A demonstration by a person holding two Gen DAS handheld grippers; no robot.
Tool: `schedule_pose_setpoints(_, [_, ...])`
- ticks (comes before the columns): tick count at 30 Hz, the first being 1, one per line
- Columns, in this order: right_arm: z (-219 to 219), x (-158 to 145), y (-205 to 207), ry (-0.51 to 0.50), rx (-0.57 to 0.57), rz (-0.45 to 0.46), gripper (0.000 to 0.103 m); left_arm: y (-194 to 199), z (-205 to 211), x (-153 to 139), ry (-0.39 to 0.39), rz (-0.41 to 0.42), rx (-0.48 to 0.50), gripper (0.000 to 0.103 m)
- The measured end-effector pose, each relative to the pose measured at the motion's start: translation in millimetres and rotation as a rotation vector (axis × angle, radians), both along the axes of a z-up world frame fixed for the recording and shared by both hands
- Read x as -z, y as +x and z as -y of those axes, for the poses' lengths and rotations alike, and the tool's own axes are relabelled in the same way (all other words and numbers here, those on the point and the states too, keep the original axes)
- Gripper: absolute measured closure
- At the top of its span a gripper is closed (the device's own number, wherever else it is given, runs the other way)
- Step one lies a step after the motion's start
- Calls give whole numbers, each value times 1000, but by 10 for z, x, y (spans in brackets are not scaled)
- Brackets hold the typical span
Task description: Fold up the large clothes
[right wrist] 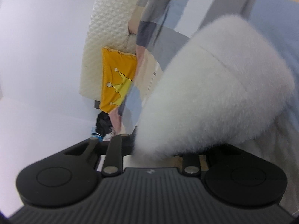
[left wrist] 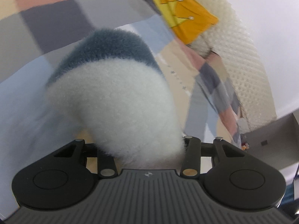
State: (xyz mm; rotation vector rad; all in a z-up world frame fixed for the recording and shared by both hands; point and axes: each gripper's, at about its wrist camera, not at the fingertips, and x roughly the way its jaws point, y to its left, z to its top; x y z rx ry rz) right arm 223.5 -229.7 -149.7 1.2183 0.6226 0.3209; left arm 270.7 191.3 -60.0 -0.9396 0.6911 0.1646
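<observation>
**Q:** Closest to each lens, what shows?

**A:** Black gripper bodies fill the bottom of both views. From the left gripper (left wrist: 149,145) a thick tuft of fluffy garment (left wrist: 119,97), white with a blue-grey band further out, rises toward the middle of the frame. From the right gripper (right wrist: 158,149) a white fleece bundle (right wrist: 214,93) bulges to the upper right.

**Q:** How do the jaws stand?

**A:** Both sets are partly drawn together and pinching the fleece, which swallows the fingertips in each view.

**Q:** Where does the garment lie from them?

**A:** Straight ahead of each pair of jaws and hanging from them, above a checked bedcover (left wrist: 56,18) of grey, pink, beige and pale blue. Its long axis probably runs between the 2 grippers, though neither view shows the whole span. Neither hand looks clearly nearer. A fold would likely depend on keeping that held edge taut and level.

**Q:** Any writing?

**A:** None legible. A yellow cushion (left wrist: 183,13) with a crown design sits upper right in the left view, against a cream quilted headboard (left wrist: 243,52).
</observation>
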Motion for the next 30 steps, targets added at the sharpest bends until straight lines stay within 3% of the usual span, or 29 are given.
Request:
schedule_pose_setpoints(10, [650, -603, 312, -31, 71, 121, 72, 862, 856, -700, 31, 97, 127, 53])
schedule_pose_setpoints(18, [1325, -1036, 888, -137, 179, 171, 72, 1960, 1722, -805, -58, 89, 178, 53])
schedule_pose_setpoints(25, [1938, -837, 1312, -131, 285, 181, 72, 2834, 2515, -684, -47, 74, 253, 53])
schedule_pose_setpoints(30, [2217, -619, 1576, -126, 319, 161, 72, 3140, 2870, -421, -36, 85, 314, 53])
